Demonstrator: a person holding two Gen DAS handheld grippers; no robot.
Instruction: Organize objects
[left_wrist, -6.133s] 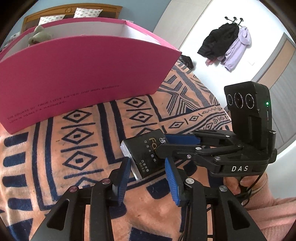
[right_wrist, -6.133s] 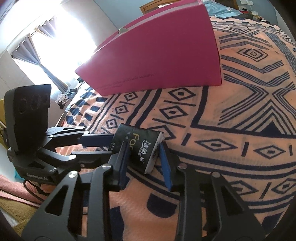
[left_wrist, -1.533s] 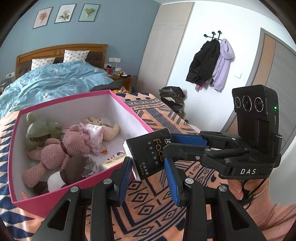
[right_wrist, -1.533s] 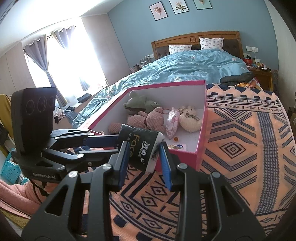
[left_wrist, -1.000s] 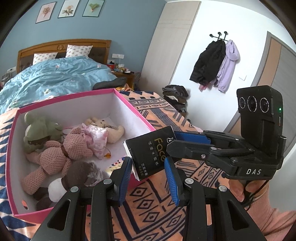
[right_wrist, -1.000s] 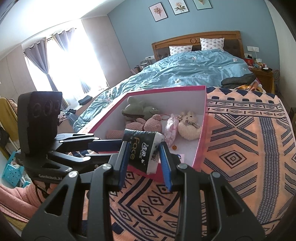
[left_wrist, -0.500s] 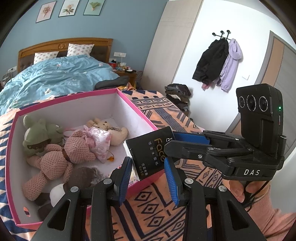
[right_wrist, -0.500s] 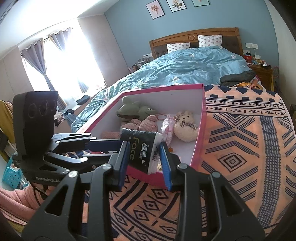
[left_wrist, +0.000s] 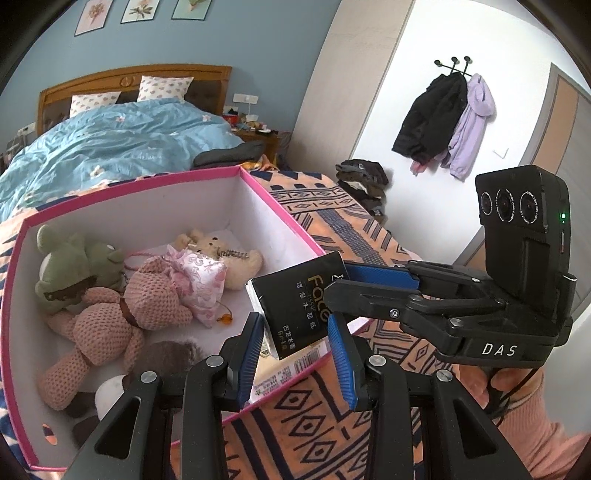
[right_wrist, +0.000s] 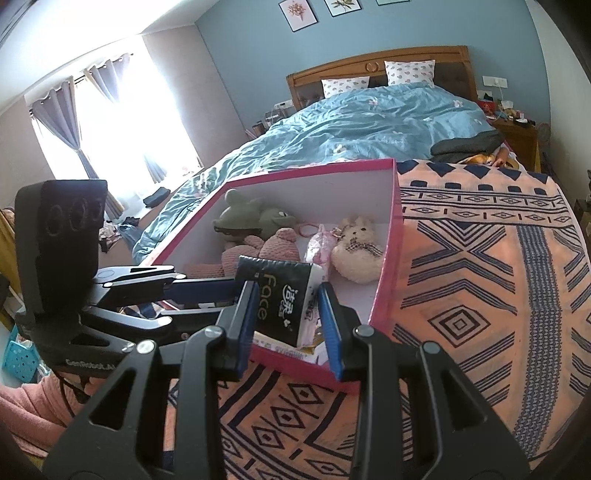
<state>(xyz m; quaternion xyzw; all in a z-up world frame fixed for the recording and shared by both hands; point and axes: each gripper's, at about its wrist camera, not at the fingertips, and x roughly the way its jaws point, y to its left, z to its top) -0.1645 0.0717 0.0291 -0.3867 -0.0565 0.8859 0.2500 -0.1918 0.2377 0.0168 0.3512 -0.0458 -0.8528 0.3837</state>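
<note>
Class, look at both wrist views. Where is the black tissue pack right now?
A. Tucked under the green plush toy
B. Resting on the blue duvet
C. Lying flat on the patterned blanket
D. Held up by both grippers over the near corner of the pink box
D: the tissue pack sits between the left gripper and right gripper, raised over the pink box.

Your left gripper (left_wrist: 295, 354) and right gripper (right_wrist: 288, 328) are black angular frames with silver screws and ribbed blue pads (left_wrist: 341, 363). The right one carries a three-lens camera block (left_wrist: 524, 236), a green light and white "DAS" lettering. Your sleeves (left_wrist: 546, 435) are salmon pink.
</note>
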